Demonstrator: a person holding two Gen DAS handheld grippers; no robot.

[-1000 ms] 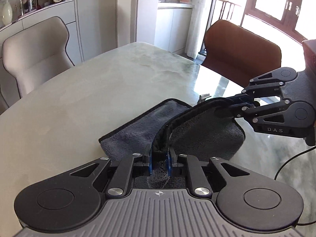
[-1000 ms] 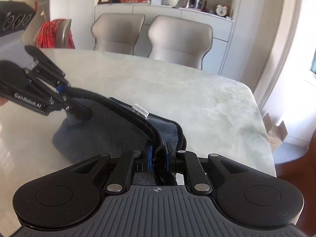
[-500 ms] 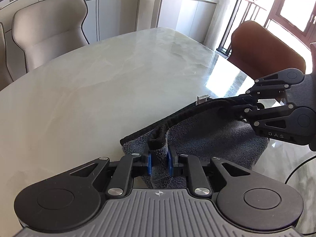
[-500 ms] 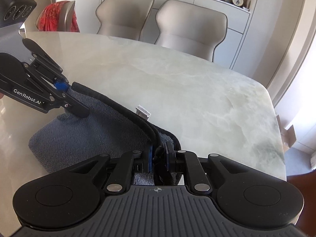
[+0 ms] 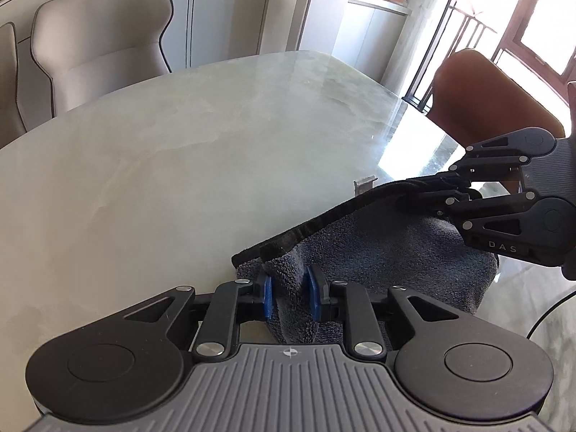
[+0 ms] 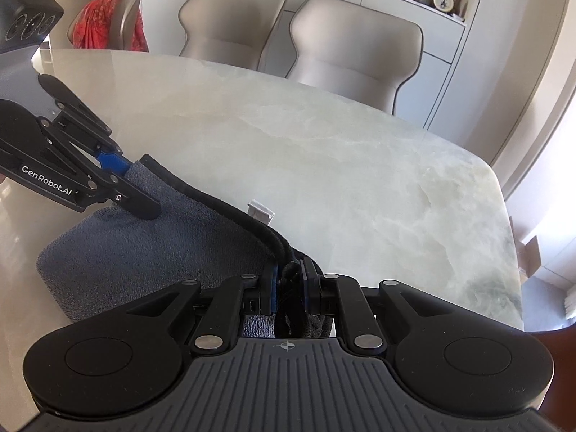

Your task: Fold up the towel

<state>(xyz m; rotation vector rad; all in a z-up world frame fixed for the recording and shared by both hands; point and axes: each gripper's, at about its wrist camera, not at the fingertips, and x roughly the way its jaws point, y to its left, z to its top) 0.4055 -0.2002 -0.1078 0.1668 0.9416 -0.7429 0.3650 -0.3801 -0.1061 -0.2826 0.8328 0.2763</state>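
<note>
A dark grey towel [image 5: 378,252] with a black hem lies folded over on the pale marble table [image 5: 162,165]. My left gripper [image 5: 289,295] holds one corner of its hemmed edge; its blue pads stand slightly apart around the cloth. My right gripper [image 6: 289,286] is shut on the other corner. The hem [image 6: 216,208] runs taut between the two. Each gripper shows in the other's view: the right one [image 5: 432,198] and the left one [image 6: 133,187]. A small white label [image 6: 261,212] sticks up from the hem.
Two beige chairs [image 6: 352,54] stand at the table's far side, a brown chair [image 5: 482,100] at its end near the bright windows. A chair with a red cloth [image 6: 108,21] is at the back left. A black cable [image 5: 547,313] lies by the towel.
Both grippers have carried the hemmed edge forward and down, so the top layer now covers the lower layer. The left gripper's pads have opened slightly.
</note>
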